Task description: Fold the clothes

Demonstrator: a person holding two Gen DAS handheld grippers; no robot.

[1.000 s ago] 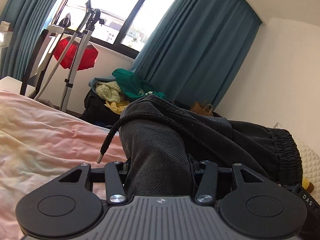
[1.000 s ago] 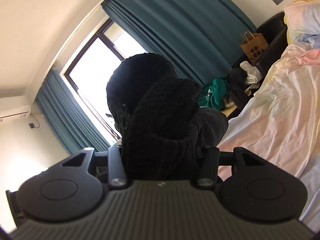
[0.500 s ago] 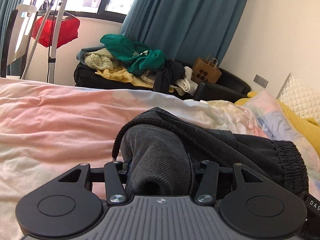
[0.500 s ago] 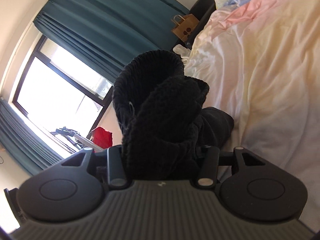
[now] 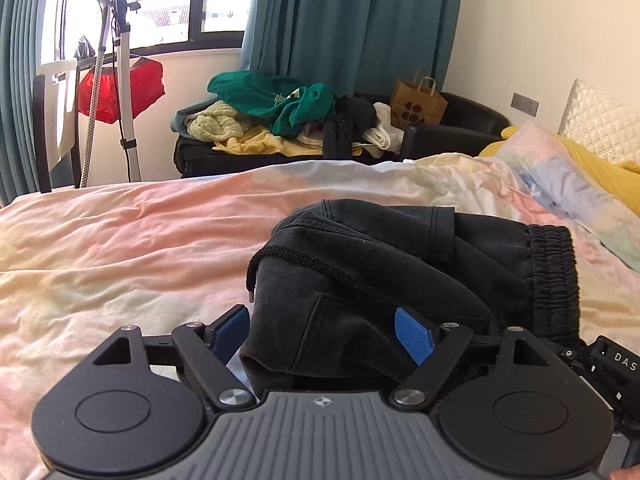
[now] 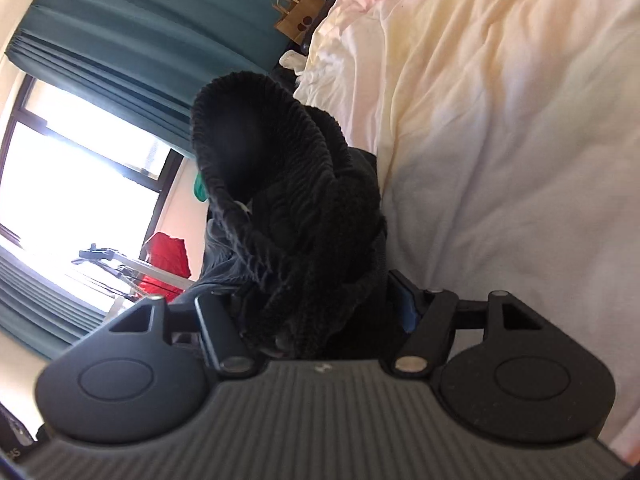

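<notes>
trousers [image 5: 400,264]: washed black, ribbed elastic waistband
bedsheet [image 5: 120,240]: pastel pink, yellow, white blotches
curtains [image 5: 352,20]: teal
paper bag [image 5: 418,106]: brown, dark dots
hanging garment [image 5: 120,88]: red
hoodie on pile [image 5: 272,100]: green
pillow [image 5: 600,128]: white, quilted

Ahead of me a bed [image 5: 140,240] with pastel pink-and-yellow bedding fills the low half. At eleven o'clock a bright window [image 5: 160,0] floods daylight in, teal curtains [image 5: 352,20] hanging at twelve. A white wall [image 5: 540,40] stands at one. Beyond the bed I see a black couch [image 5: 460,132] heaped with laundry and a paper bag [image 5: 418,102].
</notes>
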